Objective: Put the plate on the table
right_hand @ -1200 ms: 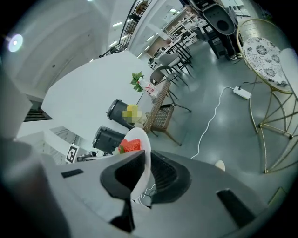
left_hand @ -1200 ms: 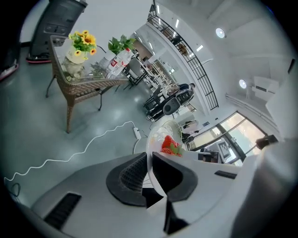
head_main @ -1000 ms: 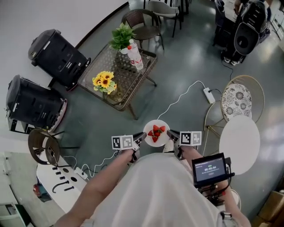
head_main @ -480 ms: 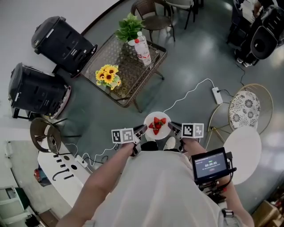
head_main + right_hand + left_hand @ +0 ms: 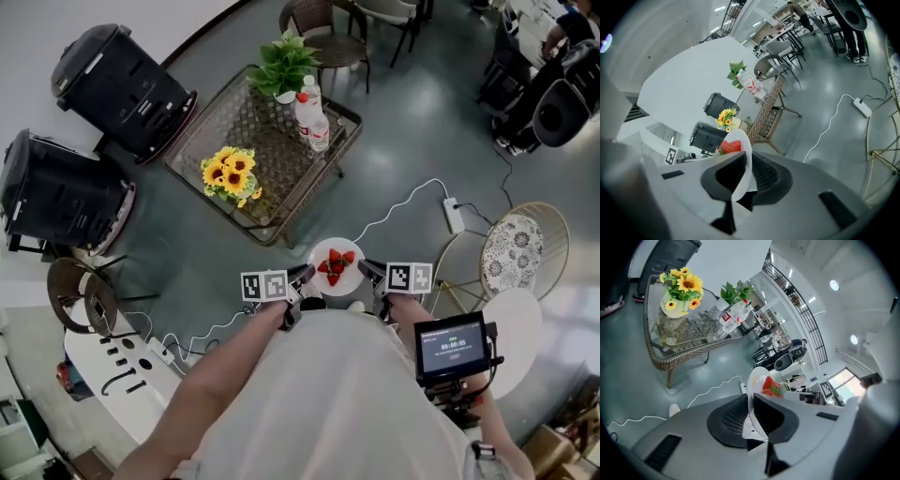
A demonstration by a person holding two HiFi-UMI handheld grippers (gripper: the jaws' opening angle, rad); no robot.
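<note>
A white plate (image 5: 334,266) with several strawberries on it is held level above the grey floor, in front of the person's body. My left gripper (image 5: 302,277) is shut on the plate's left rim and my right gripper (image 5: 365,272) is shut on its right rim. In the left gripper view the plate's edge (image 5: 752,391) runs between the jaws with the strawberries (image 5: 772,388) beyond. The right gripper view shows the plate (image 5: 741,161) pinched the same way. The wicker glass-topped table (image 5: 258,150) stands ahead, a short stretch of floor away.
On the table are a sunflower pot (image 5: 228,176), a green plant (image 5: 286,58) and water bottles (image 5: 312,119). Two black bins (image 5: 117,84) stand to the left. A white cable and power strip (image 5: 453,215) lie on the floor. Round gold-framed side tables (image 5: 512,242) stand at the right.
The person has walked forward with the plate held in both grippers; the wicker table now lies closer and more centred ahead. Both grips are unchanged.
</note>
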